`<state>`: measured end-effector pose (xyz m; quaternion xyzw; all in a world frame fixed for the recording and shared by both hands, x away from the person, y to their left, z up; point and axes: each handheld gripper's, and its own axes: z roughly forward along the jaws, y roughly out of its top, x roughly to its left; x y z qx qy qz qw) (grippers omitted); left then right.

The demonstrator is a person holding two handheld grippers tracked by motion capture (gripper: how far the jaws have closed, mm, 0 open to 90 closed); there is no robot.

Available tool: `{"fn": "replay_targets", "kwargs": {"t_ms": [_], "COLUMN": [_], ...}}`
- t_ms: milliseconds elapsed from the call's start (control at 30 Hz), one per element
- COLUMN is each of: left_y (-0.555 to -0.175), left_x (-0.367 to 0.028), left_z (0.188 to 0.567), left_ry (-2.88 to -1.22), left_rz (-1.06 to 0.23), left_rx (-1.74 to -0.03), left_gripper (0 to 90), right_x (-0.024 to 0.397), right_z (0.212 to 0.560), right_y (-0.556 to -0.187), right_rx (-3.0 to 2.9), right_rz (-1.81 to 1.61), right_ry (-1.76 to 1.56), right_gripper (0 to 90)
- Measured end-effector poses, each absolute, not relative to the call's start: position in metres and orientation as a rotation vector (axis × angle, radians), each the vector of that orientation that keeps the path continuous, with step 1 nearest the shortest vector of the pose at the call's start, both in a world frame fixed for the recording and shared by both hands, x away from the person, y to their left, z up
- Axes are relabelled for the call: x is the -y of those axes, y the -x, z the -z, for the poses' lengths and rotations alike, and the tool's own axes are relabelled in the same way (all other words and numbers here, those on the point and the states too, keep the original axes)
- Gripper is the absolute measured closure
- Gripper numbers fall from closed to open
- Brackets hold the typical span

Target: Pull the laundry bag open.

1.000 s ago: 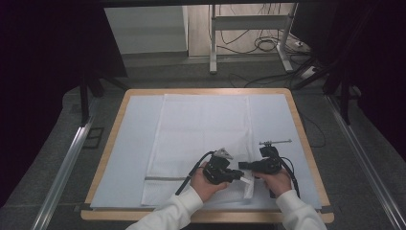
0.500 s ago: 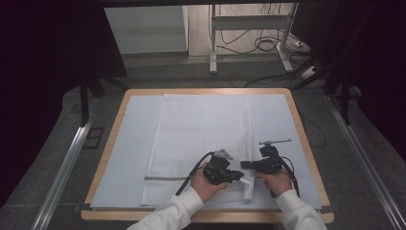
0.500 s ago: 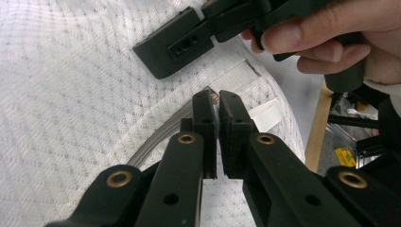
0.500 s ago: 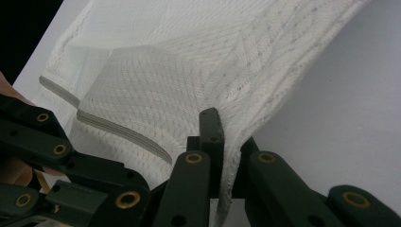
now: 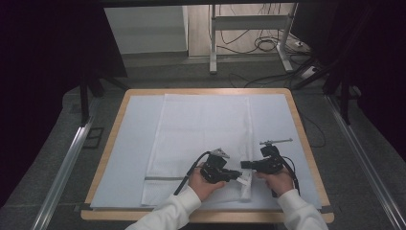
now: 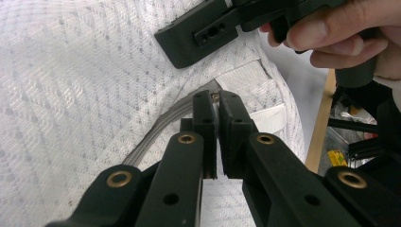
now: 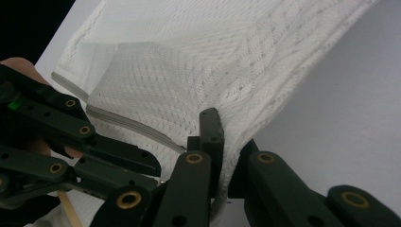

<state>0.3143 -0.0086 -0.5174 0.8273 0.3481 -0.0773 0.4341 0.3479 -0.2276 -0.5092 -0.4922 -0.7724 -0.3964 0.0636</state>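
Note:
A white mesh cloth with a grey stripe near its front hem lies spread on the table. Both grippers meet at its near right corner, where the fabric is bunched and lifted. My left gripper is shut on the grey-striped hem of the cloth. My right gripper is shut on a fold of the cloth's edge, with one jaw hidden behind the fabric. In each gripper view the other gripper shows close by, the right one and the left one.
A pale mat covers the wooden-rimmed table. Metal rails run along both sides of the table. A desk frame and cables stand on the floor beyond the far edge.

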Motion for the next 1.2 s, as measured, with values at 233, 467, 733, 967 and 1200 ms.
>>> {"fn": "replay_targets", "kwargs": {"t_ms": [233,467,733,967,1200], "left_y": [-0.316,-0.319,-0.323,-0.322,-0.320], "left_x": [0.005,0.003,-0.004,-0.010,-0.014], "left_z": [0.518,0.522,0.528,0.529,0.528], "left_ry": [-2.055,-2.047,-2.059,-2.062,-2.073], "left_rz": [0.209,0.242,0.233,0.224,0.214], "left_rx": [-0.874,-0.882,-0.907,-0.928,-0.927], "left_gripper": [87.1,87.1,87.1,87.1,87.1], "right_x": [0.229,0.230,0.235,0.236,0.236], "right_z": [0.509,0.509,0.509,0.509,0.509], "right_y": [-0.346,-0.346,-0.346,-0.346,-0.346], "right_rx": [2.331,2.336,2.328,2.340,2.335], "right_rz": [1.205,1.210,1.223,1.222,1.228], "right_ry": [1.458,1.437,1.432,1.428,1.428], "right_gripper": [88.4,88.5,88.6,88.5,88.5]}}
